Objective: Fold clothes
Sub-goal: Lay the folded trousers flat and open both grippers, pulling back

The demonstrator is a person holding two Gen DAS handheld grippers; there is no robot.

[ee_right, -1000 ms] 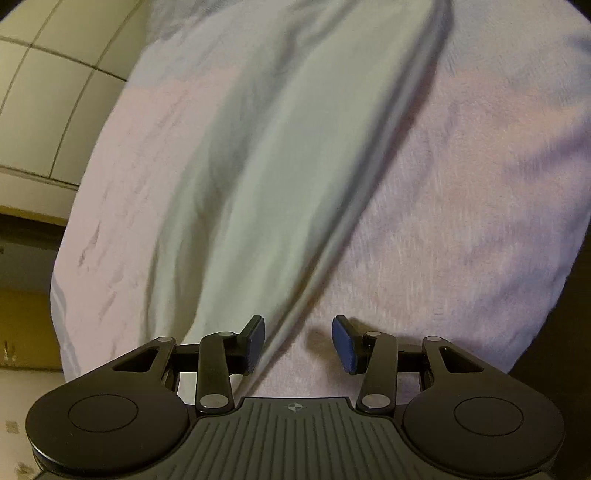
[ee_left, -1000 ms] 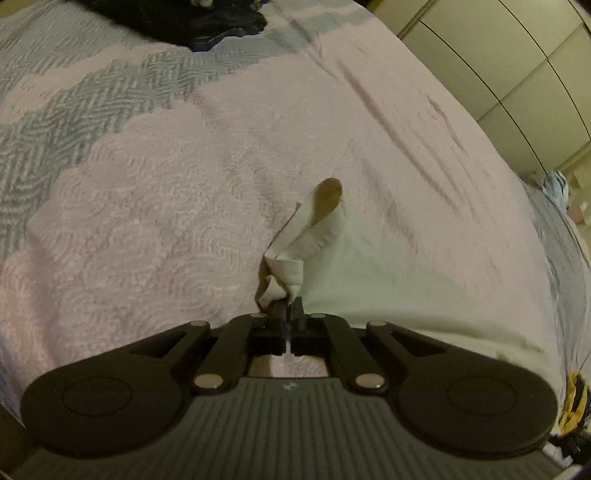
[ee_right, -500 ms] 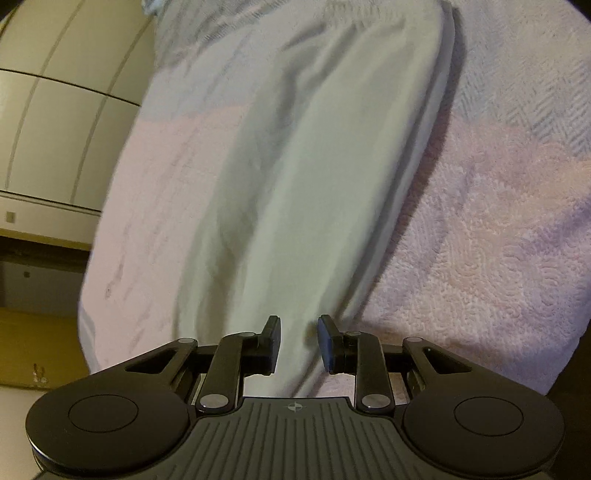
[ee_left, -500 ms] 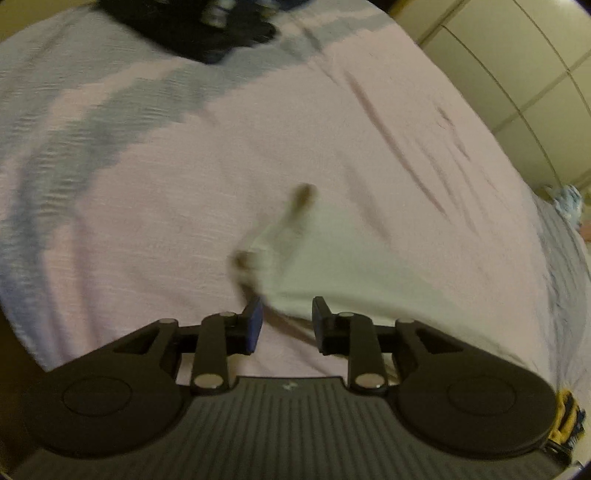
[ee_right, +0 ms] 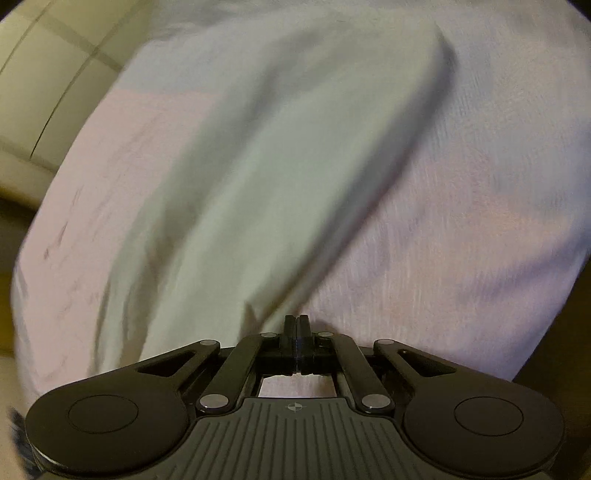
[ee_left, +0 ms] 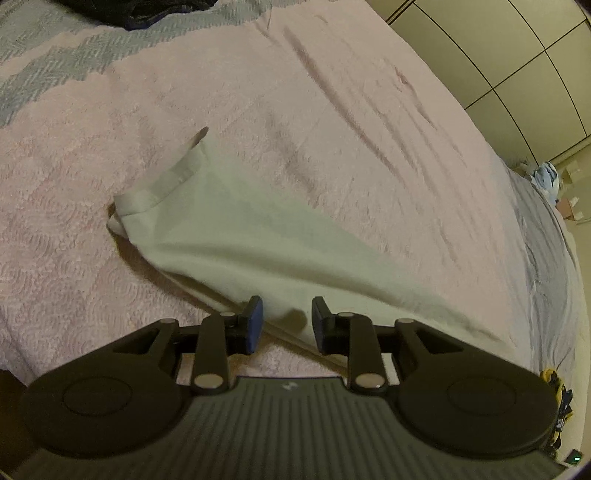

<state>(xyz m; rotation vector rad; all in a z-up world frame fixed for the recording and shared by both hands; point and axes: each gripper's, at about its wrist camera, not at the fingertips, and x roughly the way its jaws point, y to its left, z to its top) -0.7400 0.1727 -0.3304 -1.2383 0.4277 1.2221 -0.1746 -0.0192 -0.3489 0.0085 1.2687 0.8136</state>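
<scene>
White garment [ee_left: 258, 229]: limp, light. Left tongs [ee_left: 286, 321] spread above it; right tongs [ee_right: 296, 325] pinching its near edge; grip hems.

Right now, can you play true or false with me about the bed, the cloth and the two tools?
1. The left tool is open. True.
2. The left tool pinches the cloth. False: its pads stand apart and the cloth lies loose on the bed.
3. The right tool is wide open. False: it is shut, at the cloth's edge.
4. The cloth is bright red. False: it is pale, whitish.
5. A dark heap lies at the far end of the bed. True.
</scene>
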